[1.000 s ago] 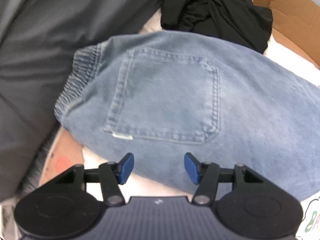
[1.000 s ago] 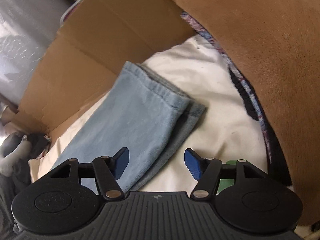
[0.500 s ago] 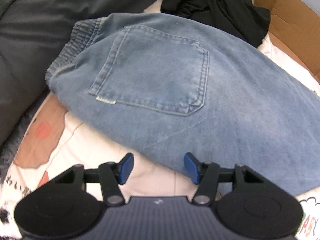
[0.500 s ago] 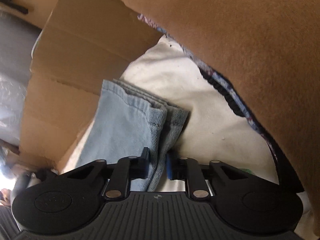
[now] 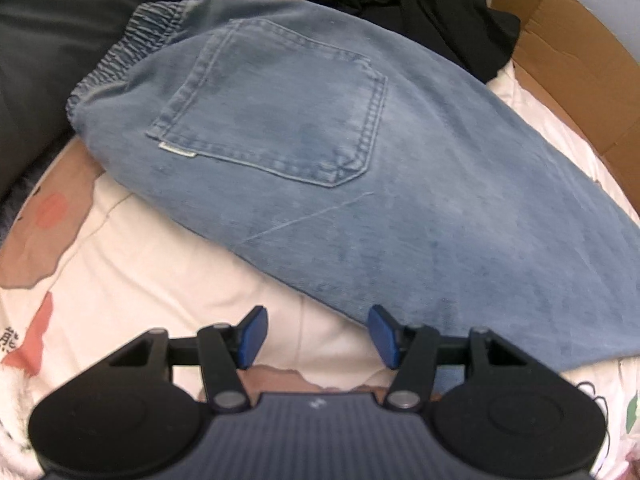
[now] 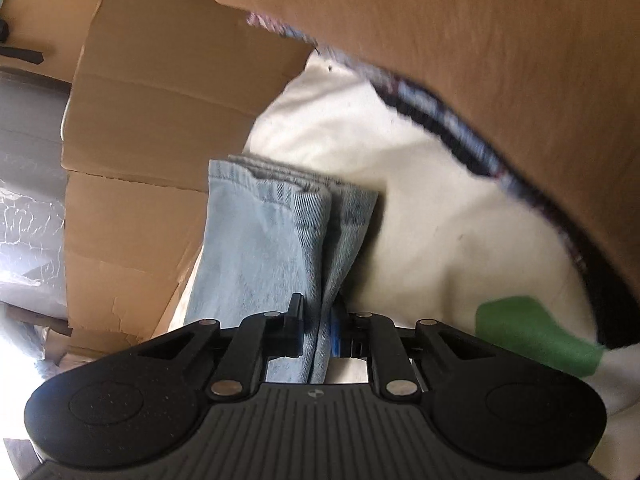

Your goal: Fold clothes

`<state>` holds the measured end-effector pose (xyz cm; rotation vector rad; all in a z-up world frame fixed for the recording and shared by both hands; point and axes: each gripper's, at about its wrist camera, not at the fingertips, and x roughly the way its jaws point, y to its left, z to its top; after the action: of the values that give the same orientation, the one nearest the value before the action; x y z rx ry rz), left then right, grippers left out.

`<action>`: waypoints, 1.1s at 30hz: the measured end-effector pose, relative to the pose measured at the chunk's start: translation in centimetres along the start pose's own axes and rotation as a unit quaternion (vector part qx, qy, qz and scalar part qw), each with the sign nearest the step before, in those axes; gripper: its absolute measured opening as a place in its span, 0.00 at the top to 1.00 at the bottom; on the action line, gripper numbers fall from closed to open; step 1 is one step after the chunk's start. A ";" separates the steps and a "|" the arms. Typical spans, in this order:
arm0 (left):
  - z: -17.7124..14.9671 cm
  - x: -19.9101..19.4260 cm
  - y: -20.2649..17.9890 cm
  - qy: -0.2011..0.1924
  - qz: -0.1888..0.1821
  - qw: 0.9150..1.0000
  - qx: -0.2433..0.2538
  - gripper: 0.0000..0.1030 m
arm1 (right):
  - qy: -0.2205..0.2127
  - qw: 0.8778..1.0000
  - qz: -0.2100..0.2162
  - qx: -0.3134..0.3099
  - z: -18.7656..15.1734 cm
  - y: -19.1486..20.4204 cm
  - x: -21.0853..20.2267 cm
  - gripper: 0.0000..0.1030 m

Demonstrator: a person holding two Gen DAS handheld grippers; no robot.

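Where jaws close: jeans point(image 6: 260, 248) between.

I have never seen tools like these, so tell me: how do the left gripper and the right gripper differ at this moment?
The left gripper is open and holds nothing; the right gripper is shut on the light blue denim jeans. The left gripper faces the jeans' back pocket and elastic waistband end; the right gripper faces the hemmed leg ends. Both have black bodies and blue-padded fingers.
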<state>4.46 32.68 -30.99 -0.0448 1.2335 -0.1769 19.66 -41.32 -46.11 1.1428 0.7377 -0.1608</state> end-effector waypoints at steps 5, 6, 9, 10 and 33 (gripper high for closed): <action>0.1 0.1 -0.4 -0.002 -0.010 1.000 0.004 0.42 | 0.008 1.000 0.015 0.011 -0.4 0.5 0.7 0.88; 0.1 0.1 -0.5 -0.002 -0.012 1.000 0.006 0.42 | 0.013 1.000 0.019 0.012 -0.7 0.6 0.9 0.88; 0.2 0.1 -0.7 -0.002 -0.016 1.000 0.008 0.42 | 0.030 0.999 0.019 0.011 -1.4 0.7 1.7 0.88; 0.1 0.1 -0.6 -0.002 -0.016 1.000 0.005 0.42 | 0.036 0.999 0.020 0.010 -1.5 0.7 2.0 0.87; -0.1 0.1 -0.9 0.003 -0.030 1.000 -0.002 0.42 | 0.054 0.997 0.036 0.049 0.7 -0.5 3.2 0.84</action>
<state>4.31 31.78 -31.01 -0.0848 1.2399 -0.2281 22.16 -41.33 -48.26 1.2764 0.7898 -0.0761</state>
